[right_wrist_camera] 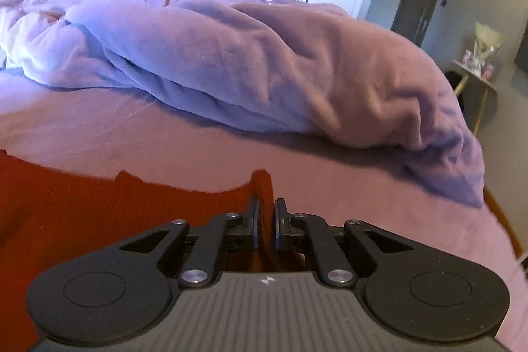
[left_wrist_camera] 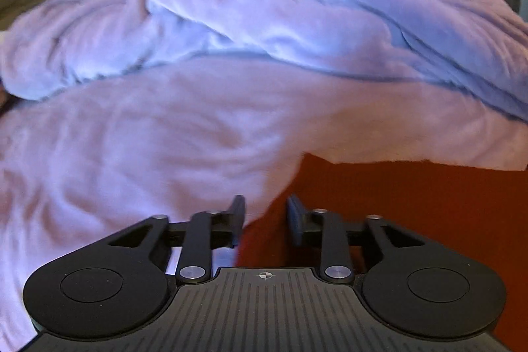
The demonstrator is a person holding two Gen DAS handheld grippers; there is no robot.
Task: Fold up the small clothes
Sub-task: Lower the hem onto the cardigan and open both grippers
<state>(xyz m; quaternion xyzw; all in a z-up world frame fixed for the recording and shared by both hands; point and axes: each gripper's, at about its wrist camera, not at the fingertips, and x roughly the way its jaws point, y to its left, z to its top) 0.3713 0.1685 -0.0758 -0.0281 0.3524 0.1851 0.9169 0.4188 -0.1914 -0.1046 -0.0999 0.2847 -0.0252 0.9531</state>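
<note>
hiding under the right gripper (right_wrist_camera: pixel 265 225), red garment (right_wrist_camera: pixel 99 220) edge.

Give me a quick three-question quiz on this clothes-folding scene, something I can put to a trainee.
1. Which gripper pinches a raised fold of the red garment? A) left gripper B) right gripper C) neither
2. True or false: the left gripper stands open above the garment's edge, with nothing pinched.
3. Fill in: the bulky lilac thing bunched up on the pink sheet behind the garment is a ____.
Key: 1 B; 2 true; 3 duvet.
</note>
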